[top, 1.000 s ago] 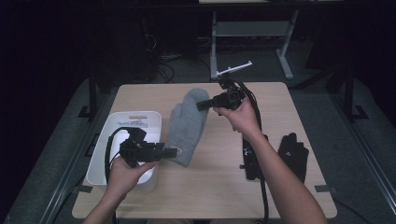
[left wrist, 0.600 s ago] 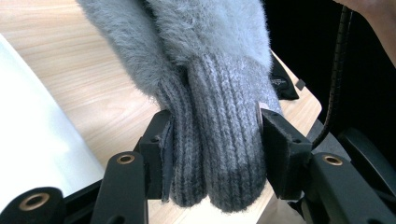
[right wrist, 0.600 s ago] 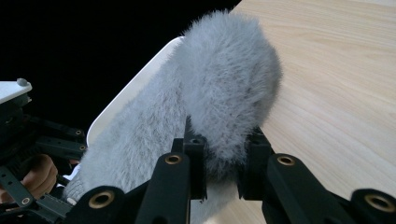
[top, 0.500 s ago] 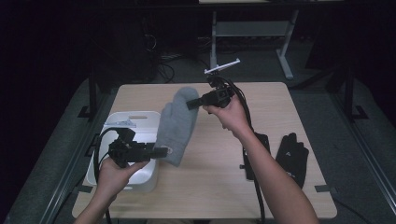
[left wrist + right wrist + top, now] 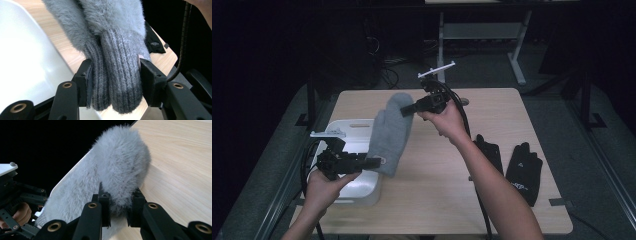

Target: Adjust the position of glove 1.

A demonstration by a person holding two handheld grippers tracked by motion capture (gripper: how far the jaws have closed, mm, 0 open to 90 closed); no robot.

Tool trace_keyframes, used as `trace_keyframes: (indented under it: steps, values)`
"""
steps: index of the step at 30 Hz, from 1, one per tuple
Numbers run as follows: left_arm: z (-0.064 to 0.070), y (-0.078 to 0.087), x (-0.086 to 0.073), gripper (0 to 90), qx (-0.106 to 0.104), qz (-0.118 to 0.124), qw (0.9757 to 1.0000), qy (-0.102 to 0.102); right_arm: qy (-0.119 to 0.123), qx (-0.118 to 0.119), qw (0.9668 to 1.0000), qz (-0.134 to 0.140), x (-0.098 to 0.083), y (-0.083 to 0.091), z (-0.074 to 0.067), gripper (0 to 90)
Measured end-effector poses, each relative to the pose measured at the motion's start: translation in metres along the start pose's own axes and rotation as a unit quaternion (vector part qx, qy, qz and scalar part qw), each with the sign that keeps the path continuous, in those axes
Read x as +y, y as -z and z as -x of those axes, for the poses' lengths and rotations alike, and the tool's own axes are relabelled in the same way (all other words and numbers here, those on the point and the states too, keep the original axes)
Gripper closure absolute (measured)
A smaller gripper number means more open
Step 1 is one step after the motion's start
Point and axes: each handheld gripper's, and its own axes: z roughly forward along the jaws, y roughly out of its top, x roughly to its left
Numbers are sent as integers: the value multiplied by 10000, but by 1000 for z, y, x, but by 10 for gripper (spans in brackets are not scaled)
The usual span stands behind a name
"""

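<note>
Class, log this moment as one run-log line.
left gripper: shut on knitted cuff | right gripper: shut on tip | fluffy grey mitten: held stretched beside white plastic bin

Left gripper (image 5: 371,162), right gripper (image 5: 408,109): black jaws; brass-ringed screws; black cables; grey three-cornered top plates; forearms unsleeved.

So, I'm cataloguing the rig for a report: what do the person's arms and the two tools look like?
Both forearms are bare, with no sleeves or gloves in sight. The left tool and the right tool are black, boxy frames with two flat black jaws and brass-coloured rivets at the joints. Each carries a pale grey plate on top and trails a thick black cable back along the arm.
</note>
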Motion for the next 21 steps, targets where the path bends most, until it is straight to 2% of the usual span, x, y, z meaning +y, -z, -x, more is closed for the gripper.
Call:
trace_keyframes:
  steps: [21]
  values:
    - [-22, 26, -16, 497, 161, 133, 9995, 217, 92, 219, 9996, -128, 16, -41, -14, 761]
